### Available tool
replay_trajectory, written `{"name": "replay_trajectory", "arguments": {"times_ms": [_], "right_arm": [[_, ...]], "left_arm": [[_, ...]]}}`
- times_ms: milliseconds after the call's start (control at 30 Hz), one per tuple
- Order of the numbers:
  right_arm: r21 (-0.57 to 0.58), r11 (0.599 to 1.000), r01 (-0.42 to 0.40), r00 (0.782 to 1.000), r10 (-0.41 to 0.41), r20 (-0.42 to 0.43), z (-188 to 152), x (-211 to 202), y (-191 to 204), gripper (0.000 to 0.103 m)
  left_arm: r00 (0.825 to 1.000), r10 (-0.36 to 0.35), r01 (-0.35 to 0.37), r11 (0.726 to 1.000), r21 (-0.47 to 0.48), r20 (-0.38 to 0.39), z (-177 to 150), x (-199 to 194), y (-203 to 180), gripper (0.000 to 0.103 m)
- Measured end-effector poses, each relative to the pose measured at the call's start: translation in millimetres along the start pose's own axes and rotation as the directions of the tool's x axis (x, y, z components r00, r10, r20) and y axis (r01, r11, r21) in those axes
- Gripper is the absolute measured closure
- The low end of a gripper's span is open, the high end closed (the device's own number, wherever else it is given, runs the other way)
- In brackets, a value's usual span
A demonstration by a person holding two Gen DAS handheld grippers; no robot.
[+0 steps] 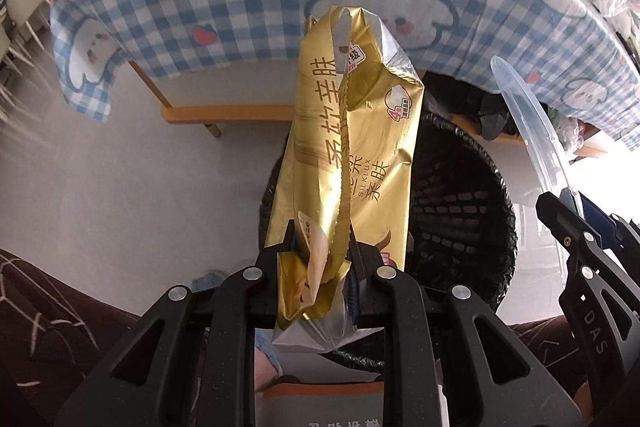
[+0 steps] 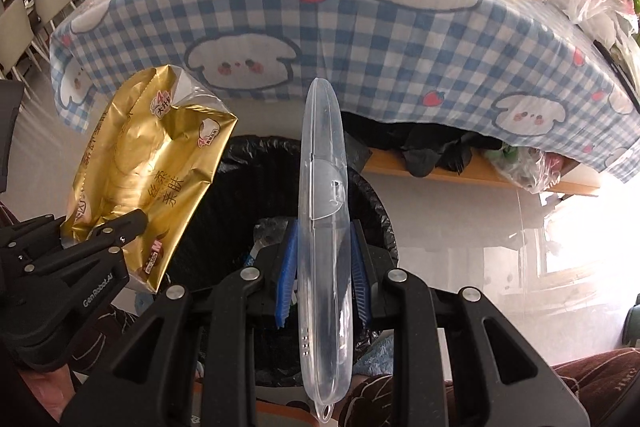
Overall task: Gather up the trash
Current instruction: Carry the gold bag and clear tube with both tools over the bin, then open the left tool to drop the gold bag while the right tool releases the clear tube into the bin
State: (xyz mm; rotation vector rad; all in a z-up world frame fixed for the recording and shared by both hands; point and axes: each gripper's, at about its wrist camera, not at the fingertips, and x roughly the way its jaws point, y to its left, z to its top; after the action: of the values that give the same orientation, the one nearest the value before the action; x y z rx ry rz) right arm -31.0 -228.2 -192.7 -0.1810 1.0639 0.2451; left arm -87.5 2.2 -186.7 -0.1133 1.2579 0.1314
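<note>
Left gripper [image 1: 320,247] is clamped on the bottom end of a gold foil wrapper [image 1: 352,131]; the wrapper runs out past the fingertips, crumpled, torn open at the far end with silver lining showing. Right gripper [image 2: 323,251] is clamped on a clear plastic case [image 2: 325,227], long and narrow, held edge-on between the blue pads [image 2: 289,259]; about half the case sticks out ahead of the tips, the rest runs back between the fingers toward the camera.

Both point steeply down. Directly ahead of and below both sets of tips is a black mesh bin [image 2: 372,195] with a black liner; wrapper and case both hang over its opening, neither touching it as far as I can tell. There is some litter inside the bin, but it's too dark to identify.

From the right wrist, the left gripper sits just to the left, wrapper angled toward the bin rim. Beyond the bin: table with a blue checked cloth [image 2: 360,27], hanging over the edge.
</note>
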Motion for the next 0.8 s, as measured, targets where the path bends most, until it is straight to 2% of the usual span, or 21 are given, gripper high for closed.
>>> {"name": "replay_trajectory", "arguments": {"times_ms": [267, 667, 800], "right_arm": [[0.027, 1.000, 0.005, 1.000, -0.005, -0.028, -4, 8, -12, 0.079], [0.069, 0.997, 0.016, 1.000, -0.015, -0.016, -6, -2, -35, 0.079], [0.081, 0.996, 0.020, 1.000, -0.019, -0.015, -8, -3, -39, 0.079]], "left_arm": [[0.999, 0.011, -0.009, 0.999, 0.036, -0.045, -7, 25, -18, 0.084], [0.993, 0.052, -0.041, 0.993, 0.110, -0.106, -17, 70, -49, 0.083], [0.991, 0.047, -0.032, 0.993, 0.114, -0.129, -18, 85, -52, 0.083]]}}
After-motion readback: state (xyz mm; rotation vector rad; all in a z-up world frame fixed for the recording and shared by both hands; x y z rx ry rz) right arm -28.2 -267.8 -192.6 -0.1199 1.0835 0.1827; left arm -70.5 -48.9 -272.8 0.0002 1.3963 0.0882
